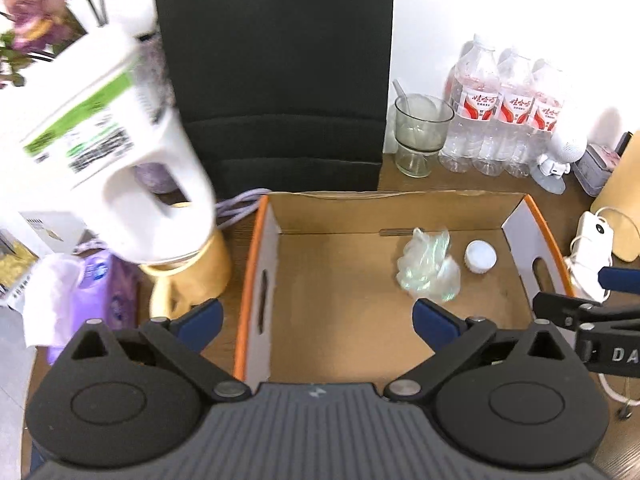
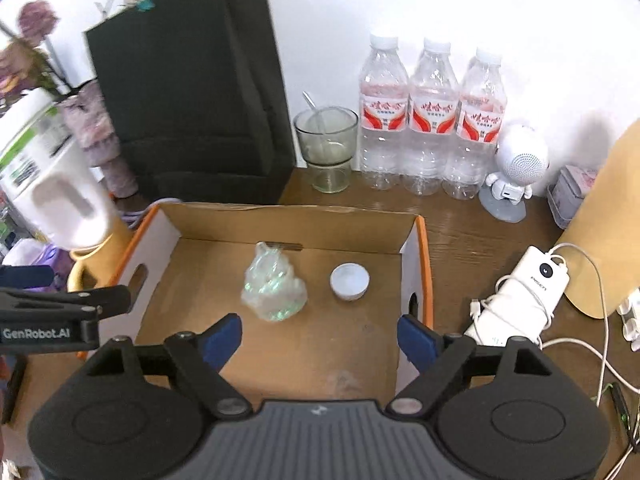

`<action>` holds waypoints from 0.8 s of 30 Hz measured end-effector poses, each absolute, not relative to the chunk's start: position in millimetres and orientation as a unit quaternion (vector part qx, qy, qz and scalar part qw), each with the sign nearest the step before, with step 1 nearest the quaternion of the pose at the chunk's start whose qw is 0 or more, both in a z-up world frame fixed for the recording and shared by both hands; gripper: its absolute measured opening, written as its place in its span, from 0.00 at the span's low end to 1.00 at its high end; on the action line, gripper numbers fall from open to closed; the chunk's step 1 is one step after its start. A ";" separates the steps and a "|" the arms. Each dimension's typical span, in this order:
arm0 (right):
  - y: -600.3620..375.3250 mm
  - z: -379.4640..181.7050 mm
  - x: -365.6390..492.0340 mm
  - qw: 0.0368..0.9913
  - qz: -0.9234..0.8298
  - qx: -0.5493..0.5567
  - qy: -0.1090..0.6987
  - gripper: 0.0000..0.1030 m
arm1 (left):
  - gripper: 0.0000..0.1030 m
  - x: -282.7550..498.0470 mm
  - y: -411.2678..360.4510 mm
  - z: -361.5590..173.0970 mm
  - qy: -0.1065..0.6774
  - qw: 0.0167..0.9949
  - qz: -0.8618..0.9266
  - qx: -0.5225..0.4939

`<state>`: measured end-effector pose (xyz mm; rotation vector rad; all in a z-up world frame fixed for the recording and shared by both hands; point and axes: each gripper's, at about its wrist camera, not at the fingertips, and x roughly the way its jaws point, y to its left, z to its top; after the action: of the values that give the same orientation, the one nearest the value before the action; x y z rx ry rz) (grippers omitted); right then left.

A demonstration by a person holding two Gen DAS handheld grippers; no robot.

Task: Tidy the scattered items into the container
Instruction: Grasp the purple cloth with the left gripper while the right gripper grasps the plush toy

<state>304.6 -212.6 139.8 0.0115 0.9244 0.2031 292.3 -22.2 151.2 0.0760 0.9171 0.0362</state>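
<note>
An open cardboard box (image 1: 340, 210) with orange-edged side walls sits on the wooden table; it also shows in the right wrist view (image 2: 280, 216). Inside lie a crumpled clear plastic bag (image 1: 428, 266) (image 2: 274, 286) and a small white cap (image 1: 480, 256) (image 2: 349, 281). My left gripper (image 1: 318, 318) is open and empty over the box's near left part. My right gripper (image 2: 320, 334) is open and empty over the box's near right part. A white jug with a green label (image 1: 120, 148) (image 2: 52, 192) appears tilted and blurred left of the box.
A black paper bag (image 1: 276, 76) stands behind the box. A glass cup (image 1: 422, 136), three water bottles (image 1: 504, 112) and a white robot speaker (image 2: 516, 168) line the wall. A white power bank with cable (image 2: 520, 300) lies right of the box. Purple packets (image 1: 92, 292) lie left.
</note>
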 end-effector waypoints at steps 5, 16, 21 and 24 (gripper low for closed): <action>-205.4 137.6 240.8 0.917 0.117 0.038 0.380 0.86 | 1.00 225.9 -5.5 136.5 0.363 0.931 0.011 0.041; -193.5 82.7 89.3 0.955 0.175 0.009 0.240 0.86 | 1.00 70.7 19.5 69.5 0.221 0.974 -0.006 0.039; -197.8 50.0 55.5 0.960 0.147 -0.020 0.239 0.85 | 1.00 52.3 15.3 54.4 0.200 0.977 -0.055 0.051; -204.1 40.0 51.8 0.960 0.126 -0.040 0.245 0.85 | 1.00 64.9 -0.4 51.0 0.183 0.971 -0.087 0.127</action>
<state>51.8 -204.1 40.0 -0.0803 0.4975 0.2560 64.9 -0.4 51.0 0.2569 0.3703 -0.1749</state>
